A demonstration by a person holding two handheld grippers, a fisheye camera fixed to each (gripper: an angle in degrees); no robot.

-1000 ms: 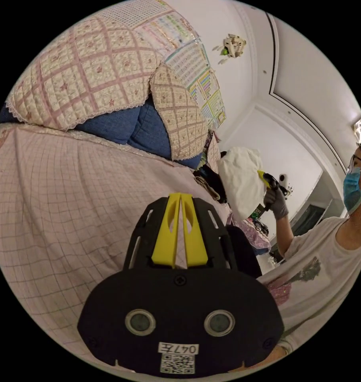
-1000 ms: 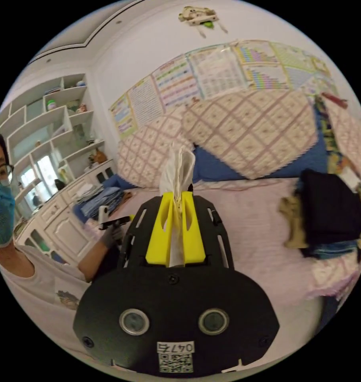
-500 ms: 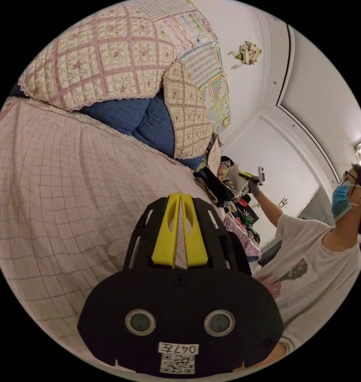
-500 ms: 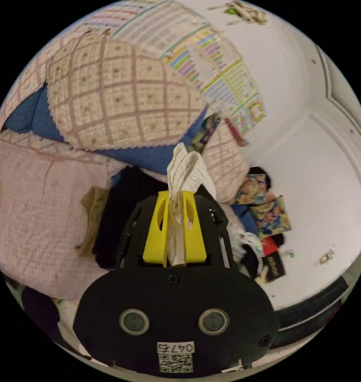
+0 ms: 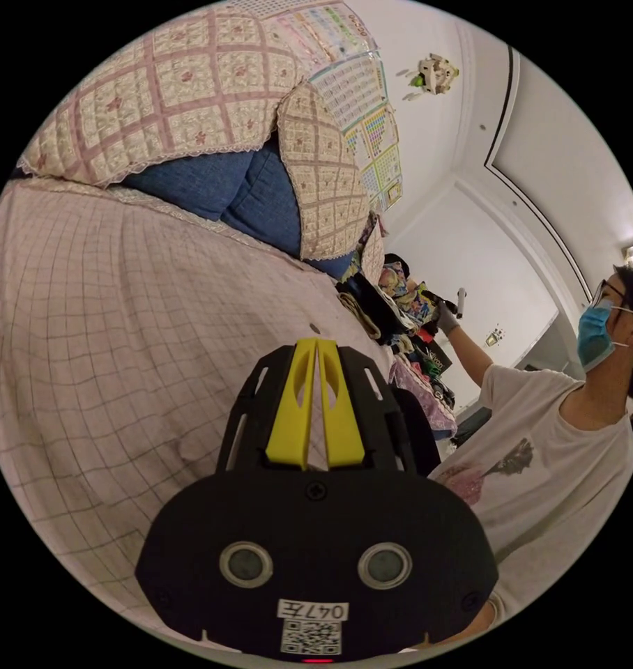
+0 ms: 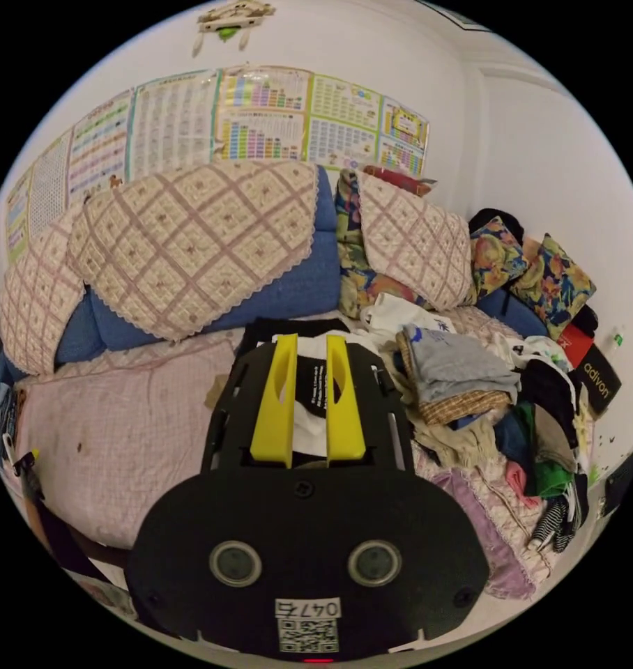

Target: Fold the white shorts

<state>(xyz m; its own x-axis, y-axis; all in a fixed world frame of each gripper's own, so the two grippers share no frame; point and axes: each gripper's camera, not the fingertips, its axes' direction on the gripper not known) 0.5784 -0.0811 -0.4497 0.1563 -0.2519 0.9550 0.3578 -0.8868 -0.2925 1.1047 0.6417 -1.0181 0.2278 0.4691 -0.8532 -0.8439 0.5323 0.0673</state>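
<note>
Now, right gripper (image 6: 309, 404): we hold it with jaws parted and empty above the white shorts (image 6: 316, 390), apparently just let go.
White shorts: they lie folded, a dark printed patch facing up, on a black garment (image 6: 261, 327) at the near edge of the clothes pile (image 6: 484, 397), probably stacked as finished.
Left gripper (image 5: 316, 401): jaws pressed together on nothing, we keep it idle over the checked bedspread (image 5: 121, 334), well away from the pile.
Cushions (image 6: 191, 237): propped behind the pile against the wall.
Judgement: the fold looks complete; we likely pick the next item.
</note>
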